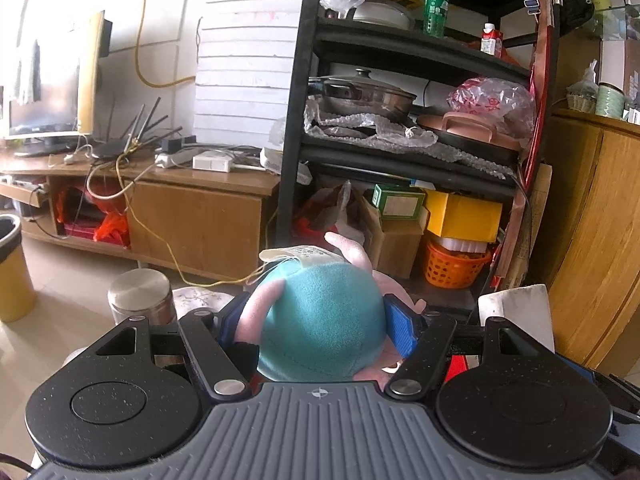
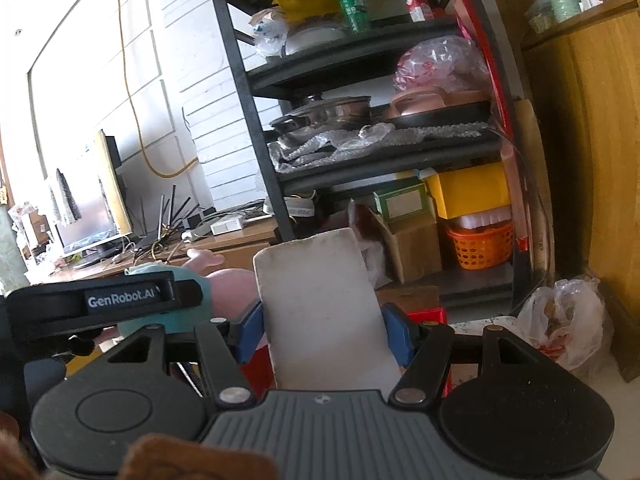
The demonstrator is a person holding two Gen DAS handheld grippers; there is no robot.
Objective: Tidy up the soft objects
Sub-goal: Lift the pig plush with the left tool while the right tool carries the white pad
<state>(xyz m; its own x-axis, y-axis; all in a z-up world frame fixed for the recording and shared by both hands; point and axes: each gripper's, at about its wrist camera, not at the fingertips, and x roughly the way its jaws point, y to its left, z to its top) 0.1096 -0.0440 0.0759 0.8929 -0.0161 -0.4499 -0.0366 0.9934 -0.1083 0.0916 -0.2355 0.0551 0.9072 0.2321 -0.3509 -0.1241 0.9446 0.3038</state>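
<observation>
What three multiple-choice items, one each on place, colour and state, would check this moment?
1. Where does the orange basket sit?
A. bottom level of the black shelf unit
B. top shelf
C. on the TV bench

2. What colour is the body of the plush toy?
A. red
B. teal
C. black

3. What is the right gripper doing?
A. open, holding nothing
B. shut on a bottle
C. shut on the white sponge block

Answers: 1 A, it stands under the yellow box. 2 B, teal with pink limbs, clamped in the left gripper. 3 C, both blue pads press its sides.
</observation>
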